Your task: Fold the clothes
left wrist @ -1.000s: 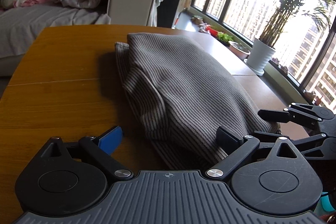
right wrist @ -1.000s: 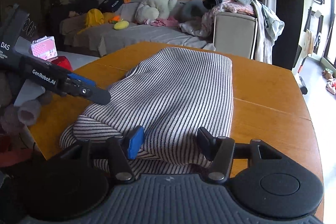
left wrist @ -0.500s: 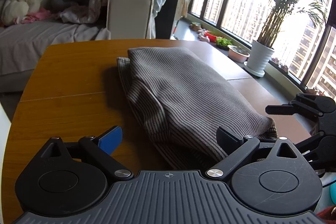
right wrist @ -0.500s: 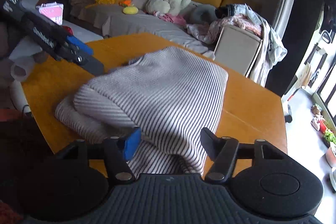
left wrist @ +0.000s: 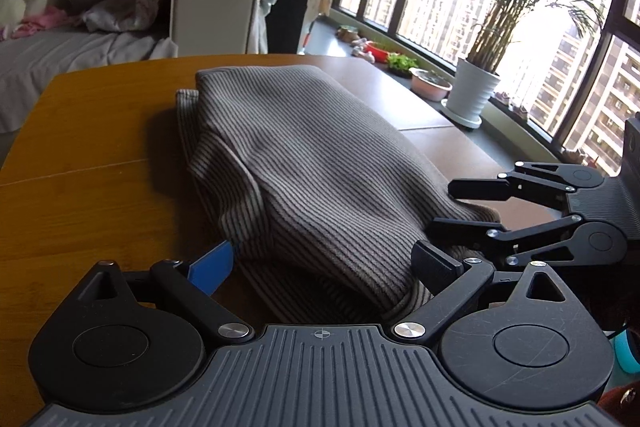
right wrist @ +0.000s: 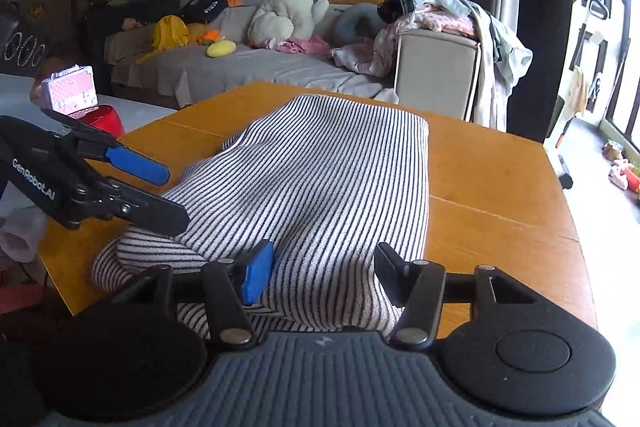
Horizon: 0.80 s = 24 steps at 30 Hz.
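Right tongs point(right wrist: 320, 275) narrowed slightly around sweater point(right wrist: 320, 187).

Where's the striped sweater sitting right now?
The striped sweater lies folded on the wooden table, its near edge between both grippers, the sofa beyond it.

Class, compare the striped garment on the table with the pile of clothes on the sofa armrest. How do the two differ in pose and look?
The striped garment is a single piece lying folded on the wooden table. The pile of clothes is several pieces heaped on the sofa armrest, some hanging down its side. The garment has even dark and light stripes, while the pile mixes pink, pale and dark fabrics. Both are soft clothing.
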Motion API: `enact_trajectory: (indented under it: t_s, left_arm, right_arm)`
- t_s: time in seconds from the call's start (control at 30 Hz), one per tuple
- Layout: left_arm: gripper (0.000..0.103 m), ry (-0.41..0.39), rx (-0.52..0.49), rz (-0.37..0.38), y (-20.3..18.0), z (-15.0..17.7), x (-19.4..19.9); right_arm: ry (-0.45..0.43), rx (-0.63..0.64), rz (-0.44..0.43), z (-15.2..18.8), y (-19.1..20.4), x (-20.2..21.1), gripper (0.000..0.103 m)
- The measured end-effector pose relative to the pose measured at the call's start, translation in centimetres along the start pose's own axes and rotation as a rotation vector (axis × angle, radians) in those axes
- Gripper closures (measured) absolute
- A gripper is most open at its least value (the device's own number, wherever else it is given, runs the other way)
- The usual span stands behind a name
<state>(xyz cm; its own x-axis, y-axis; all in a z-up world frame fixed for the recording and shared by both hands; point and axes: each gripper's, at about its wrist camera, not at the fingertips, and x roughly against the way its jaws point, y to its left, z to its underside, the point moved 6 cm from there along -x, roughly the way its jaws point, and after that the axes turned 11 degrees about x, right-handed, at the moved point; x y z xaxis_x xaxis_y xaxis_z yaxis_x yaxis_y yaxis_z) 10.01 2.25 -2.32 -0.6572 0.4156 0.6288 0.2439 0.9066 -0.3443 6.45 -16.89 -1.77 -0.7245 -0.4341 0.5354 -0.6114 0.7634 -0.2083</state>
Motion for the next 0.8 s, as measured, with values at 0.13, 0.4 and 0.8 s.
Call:
enact_trajectory:
  t_s: [0.13, 0.4, 0.8]
  left_arm:
    - [0.004, -0.001, 0.006, -0.006, 0.4, 0.1, 0.0]
    - [0.004, -0.010, -0.009, -0.032, 0.6, 0.3, 0.4]
    - [0.004, -0.063, 0.001, -0.096, 2.4, -0.7, 2.5]
  right_arm:
    - [0.007, 0.015, -0.008, 0.6, 0.4, 0.0, 0.041]
    - [-0.001, 0.145, 0.009, -0.2, 1.5, 1.3, 0.034]
    - [0.019, 0.461, -0.158, 0.1, 7.7, 3.4, 0.024]
